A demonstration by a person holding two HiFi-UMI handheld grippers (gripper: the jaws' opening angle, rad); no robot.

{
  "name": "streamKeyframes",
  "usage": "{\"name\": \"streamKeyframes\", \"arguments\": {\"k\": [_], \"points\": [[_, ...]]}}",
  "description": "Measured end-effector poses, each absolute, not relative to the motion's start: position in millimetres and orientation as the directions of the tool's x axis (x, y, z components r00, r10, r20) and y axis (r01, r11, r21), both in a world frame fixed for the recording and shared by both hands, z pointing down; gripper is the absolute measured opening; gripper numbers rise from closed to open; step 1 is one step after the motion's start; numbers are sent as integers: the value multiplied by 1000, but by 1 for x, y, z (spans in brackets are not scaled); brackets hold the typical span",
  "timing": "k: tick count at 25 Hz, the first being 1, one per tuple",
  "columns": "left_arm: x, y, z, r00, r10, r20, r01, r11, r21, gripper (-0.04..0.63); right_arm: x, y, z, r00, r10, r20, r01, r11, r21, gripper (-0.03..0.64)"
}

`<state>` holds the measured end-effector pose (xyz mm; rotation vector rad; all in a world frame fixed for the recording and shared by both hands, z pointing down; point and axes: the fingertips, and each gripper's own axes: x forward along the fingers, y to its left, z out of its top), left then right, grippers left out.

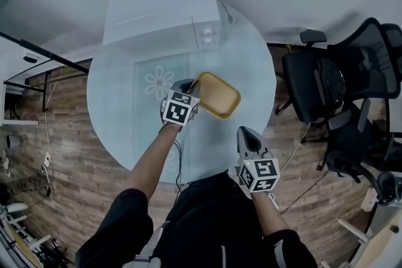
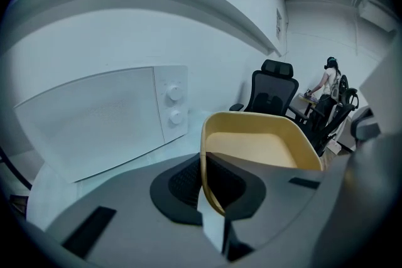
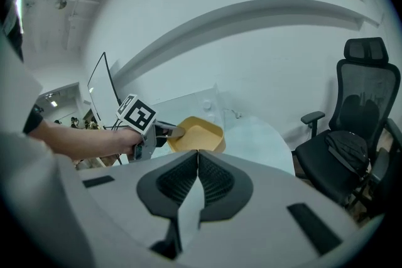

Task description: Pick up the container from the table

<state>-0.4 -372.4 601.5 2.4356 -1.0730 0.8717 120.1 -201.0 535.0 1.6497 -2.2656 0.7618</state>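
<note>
- Above the round glass surface (image 1: 113,97), the left gripper (image 1: 193,88) holds the yellow container (image 1: 220,96) by one short wall. Its jaws are clamped on that wall, one inside the tub and one outside, with the rim pinched between the pads.
- Taking the wall rather than the body makes sense. The tub looks too wide for the jaws, and its upright side is the one part thin enough to pinch.
- From the right gripper view the container seems to hang clear of the glass, reaching out sideways from the pinch. It looks empty, which would keep the load on that single edge light.
- The right gripper (image 1: 244,134) is held back near the person's body, past the edge of the surface, with its jaws together on nothing. It appears to have no part in this lift and is out of the way.
- A white appliance (image 1: 163,6) with two knobs stands at the far side of the surface, well apart from the container, so nothing crowds the lift.
- By this look the pick-up is all but done. The remaining risk is the tub pivoting or slipping in so narrow an edge grip.
</note>
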Motion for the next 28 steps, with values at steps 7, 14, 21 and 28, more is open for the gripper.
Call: {"name": "streamKeyframes", "arguments": {"k": [7, 14, 21, 28], "points": [[-15, -333, 576, 508, -575, 641, -755, -656, 11, 17, 116, -192, 524, -351, -828, 438, -929, 248, -275, 25], [-21, -304, 558, 507, -592, 627, -768, -640, 17, 17, 119, -188, 508, -351, -844, 405, -928, 257, -268, 24], [-24, -287, 548, 503, -607, 615, -778, -628, 17, 17, 119, -183, 497, -357, -851, 385, -927, 271, -260, 23], [-25, -279, 548, 496, -607, 621, -784, -621, 19, 17, 117, -179, 495, -363, -847, 388, -926, 283, -249, 23]]}}
